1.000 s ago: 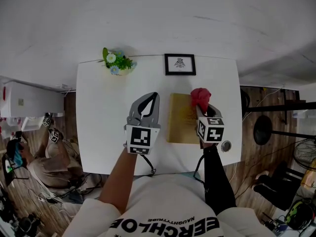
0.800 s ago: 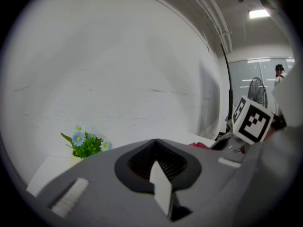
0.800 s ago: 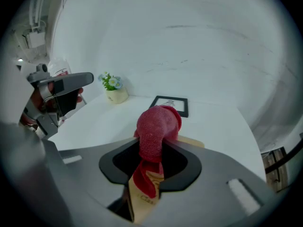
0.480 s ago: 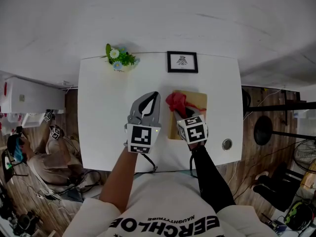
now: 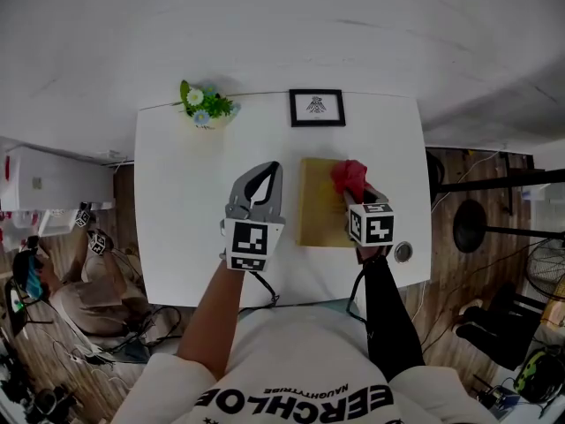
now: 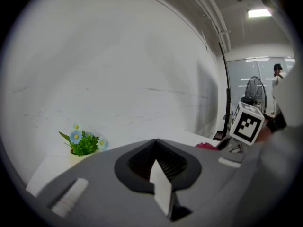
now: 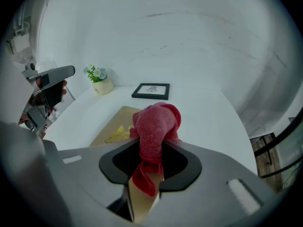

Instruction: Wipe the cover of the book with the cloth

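Observation:
A tan book (image 5: 318, 206) lies flat on the white table (image 5: 185, 193), and its cover shows a yellow mark (image 7: 117, 134). My right gripper (image 5: 357, 193) is shut on a bunched red cloth (image 5: 350, 177), and the cloth sits on the book's far right corner. In the right gripper view the cloth (image 7: 156, 122) bulges out past the jaws and hides the fingertips. My left gripper (image 5: 267, 173) hovers just left of the book with its jaws shut on nothing. The left gripper view (image 6: 155, 143) shows the jaws closed.
A small black picture frame (image 5: 317, 109) stands at the table's far edge. A pot of blue and white flowers (image 5: 205, 109) stands at the far left corner. A round grommet (image 5: 403, 252) sits near the front right. A person sits on the floor at the left (image 5: 97, 281).
The right gripper swept the red cloth left across the cover and has come back to the book's far right corner. The left gripper has stayed where it was.

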`<state>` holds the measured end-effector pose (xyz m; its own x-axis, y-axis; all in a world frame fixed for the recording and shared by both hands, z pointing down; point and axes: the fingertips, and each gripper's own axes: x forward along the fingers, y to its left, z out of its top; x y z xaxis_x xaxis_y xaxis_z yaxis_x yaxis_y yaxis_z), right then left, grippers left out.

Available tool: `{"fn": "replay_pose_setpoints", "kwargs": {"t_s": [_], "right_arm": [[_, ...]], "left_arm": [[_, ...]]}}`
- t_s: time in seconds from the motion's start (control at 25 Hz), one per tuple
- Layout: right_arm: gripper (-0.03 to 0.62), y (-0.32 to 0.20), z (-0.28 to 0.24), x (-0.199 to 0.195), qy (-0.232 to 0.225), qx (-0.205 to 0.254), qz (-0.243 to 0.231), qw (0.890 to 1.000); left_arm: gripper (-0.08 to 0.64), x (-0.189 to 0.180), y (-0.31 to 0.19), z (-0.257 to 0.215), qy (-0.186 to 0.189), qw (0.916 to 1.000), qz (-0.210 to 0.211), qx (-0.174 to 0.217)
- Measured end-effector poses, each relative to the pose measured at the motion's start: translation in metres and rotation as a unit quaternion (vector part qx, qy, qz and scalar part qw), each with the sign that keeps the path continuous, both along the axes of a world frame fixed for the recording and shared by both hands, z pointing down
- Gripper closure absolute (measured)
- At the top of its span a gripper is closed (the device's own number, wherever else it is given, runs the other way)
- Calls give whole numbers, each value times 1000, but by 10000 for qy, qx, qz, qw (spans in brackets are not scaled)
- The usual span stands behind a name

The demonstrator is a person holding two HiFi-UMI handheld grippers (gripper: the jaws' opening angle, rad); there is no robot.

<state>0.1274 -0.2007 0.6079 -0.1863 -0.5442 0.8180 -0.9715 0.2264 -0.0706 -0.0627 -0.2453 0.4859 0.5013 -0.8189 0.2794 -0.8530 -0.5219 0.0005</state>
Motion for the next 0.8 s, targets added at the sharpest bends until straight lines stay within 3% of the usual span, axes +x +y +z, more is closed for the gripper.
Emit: {"fn": "replay_pose_setpoints", "kwargs": {"t_s": [0.24, 0.4, 0.6, 0.8], "right_arm": [[486, 12, 1, 38, 117, -34, 428, 9990], [486, 10, -9, 33, 79, 175, 390, 9991], [486, -1, -36, -31, -253, 659, -517, 9962], [486, 17, -22, -91, -405, 315, -1293, 9903]], "left_arm": [[503, 1, 1, -1, -22, 10000, -34, 3], [503, -1, 3, -3, -38, 10000, -39, 8], [503, -1, 9, -6, -46, 10000, -42, 45], [503, -2, 16, -9, -67, 9999, -51, 81]]}}
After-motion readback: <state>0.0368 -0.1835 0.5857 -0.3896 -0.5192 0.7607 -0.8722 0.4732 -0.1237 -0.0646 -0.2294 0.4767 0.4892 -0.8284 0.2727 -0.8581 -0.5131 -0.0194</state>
